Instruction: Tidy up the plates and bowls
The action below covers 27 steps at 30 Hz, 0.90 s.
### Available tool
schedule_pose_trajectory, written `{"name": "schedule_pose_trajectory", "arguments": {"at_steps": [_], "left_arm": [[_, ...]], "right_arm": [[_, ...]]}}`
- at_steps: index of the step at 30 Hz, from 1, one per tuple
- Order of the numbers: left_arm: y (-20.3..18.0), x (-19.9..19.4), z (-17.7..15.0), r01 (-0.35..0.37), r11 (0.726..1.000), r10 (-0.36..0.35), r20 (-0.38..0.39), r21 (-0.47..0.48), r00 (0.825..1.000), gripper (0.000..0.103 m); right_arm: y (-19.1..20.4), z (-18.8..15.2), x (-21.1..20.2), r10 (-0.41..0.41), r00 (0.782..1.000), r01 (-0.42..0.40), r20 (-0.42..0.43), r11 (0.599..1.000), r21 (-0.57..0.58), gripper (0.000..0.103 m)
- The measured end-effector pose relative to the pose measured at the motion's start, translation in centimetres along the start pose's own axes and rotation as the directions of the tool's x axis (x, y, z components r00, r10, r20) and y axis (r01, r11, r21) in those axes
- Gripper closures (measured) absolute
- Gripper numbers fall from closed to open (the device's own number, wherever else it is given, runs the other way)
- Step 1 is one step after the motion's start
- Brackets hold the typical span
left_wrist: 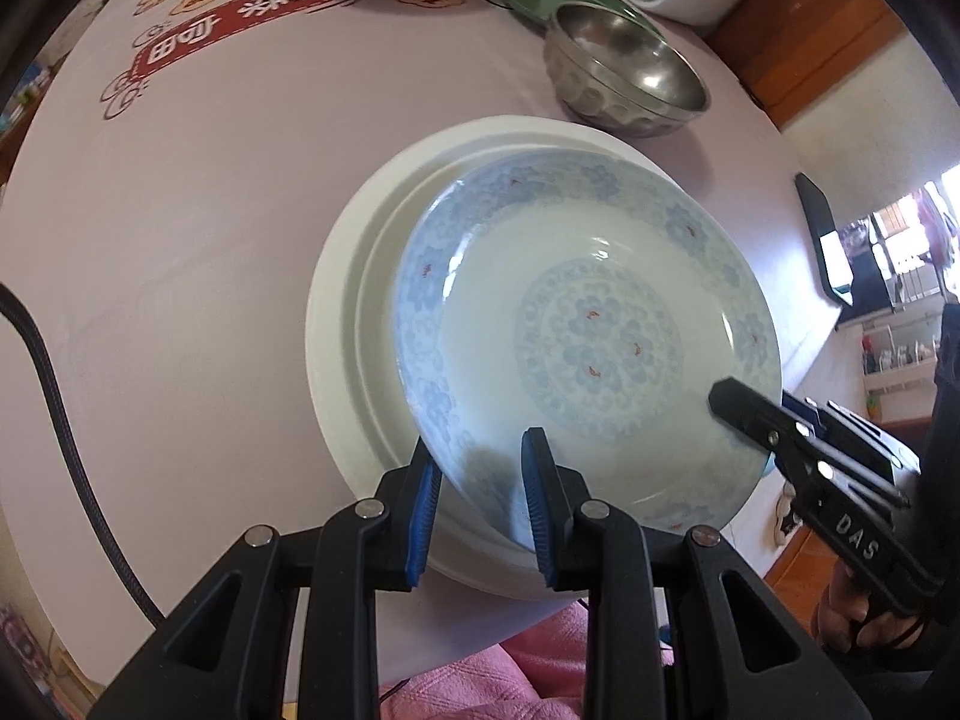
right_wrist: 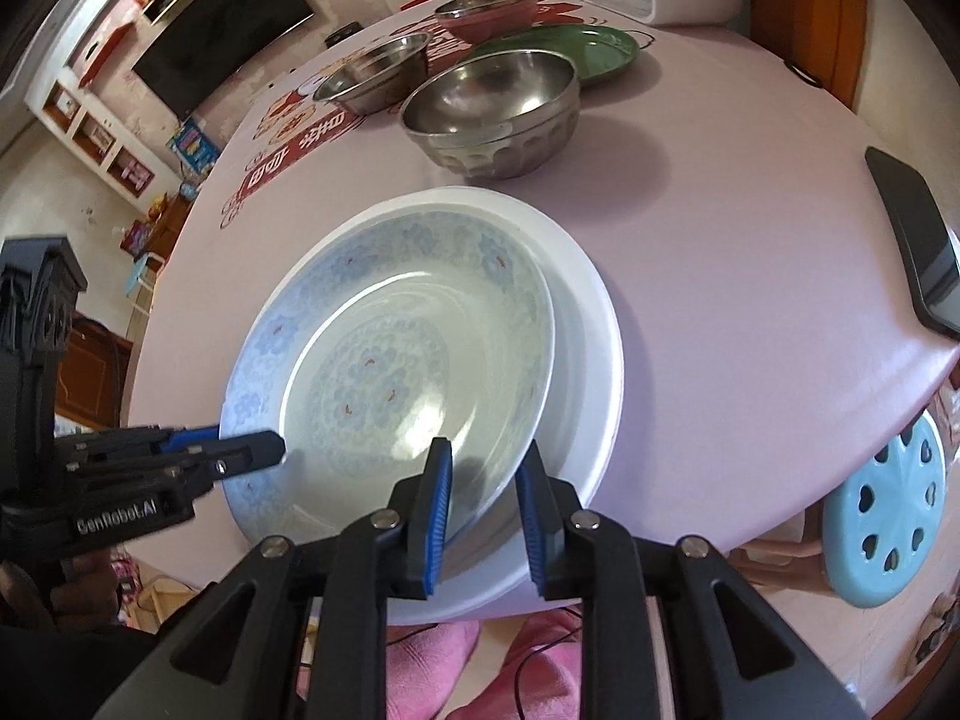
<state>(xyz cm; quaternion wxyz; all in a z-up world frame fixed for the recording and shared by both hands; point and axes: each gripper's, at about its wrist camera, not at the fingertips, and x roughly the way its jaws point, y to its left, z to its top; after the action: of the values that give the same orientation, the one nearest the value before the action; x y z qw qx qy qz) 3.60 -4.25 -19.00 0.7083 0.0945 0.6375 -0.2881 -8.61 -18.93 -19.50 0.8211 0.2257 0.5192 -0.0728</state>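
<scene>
**Gingerly, a patterned plate meets the stack**

Here the blue-flowered plate [left_wrist: 576, 324] sits tilted inside the larger white plate [left_wrist: 342, 312] on the pink tablecloth [left_wrist: 198, 228], pinched at its near rim from both sides. The left gripper [left_wrist: 477, 498] is clamped on one edge, the right gripper [right_wrist: 483, 504] on the other; whether the right one's pads are pressing firmly cannot be told. Both point steeply downward, jaws straddling the rim (one pad inside the plate, one beneath). The risk, by this reading: an uneven release could drop the tilted plate onto the white one with a knock, or slide it off-centre. Steel bowls [right_wrist: 492, 114] and a green plate [right_wrist: 558, 48] wait beyond.
</scene>
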Motion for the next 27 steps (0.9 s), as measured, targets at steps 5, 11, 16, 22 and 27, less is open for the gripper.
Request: {"name": "schedule_pose_trajectory", "arguments": {"at_steps": [5,11,16,22,27], "left_arm": [[0.3,-0.2,-0.3,-0.029,0.999,0.030,0.020,-0.039,0.999,0.078],[0.4,-1.6,-0.4,-0.067,0.994,0.075,0.083,-0.091,0.994,0.078],[0.0,-4.5,-0.4,-0.120,0.986,0.141,0.186,-0.116,0.972,0.076],[0.1,-7.3,-0.9,-0.123,0.975,0.168,0.257,-0.182,0.952,0.074],[-0.2,-8.9,-2.1,-0.125,0.975,0.173,0.284,-0.181,0.943,0.071]], "right_arm": [[0.1,-0.2,-0.2,0.002,1.000,-0.002,0.000,0.999,-0.048,0.080],[0.0,-0.4,-0.8,0.009,1.000,-0.009,0.001,0.995,-0.098,0.080],[0.0,-0.4,-2.2,0.006,0.998,0.005,0.070,0.988,-0.153,0.060],[0.4,0.0,-3.3,0.021,0.995,0.000,0.096,0.978,-0.209,0.053],[1.0,0.2,-4.0,0.037,0.994,-0.014,0.105,0.976,-0.215,0.044]]}}
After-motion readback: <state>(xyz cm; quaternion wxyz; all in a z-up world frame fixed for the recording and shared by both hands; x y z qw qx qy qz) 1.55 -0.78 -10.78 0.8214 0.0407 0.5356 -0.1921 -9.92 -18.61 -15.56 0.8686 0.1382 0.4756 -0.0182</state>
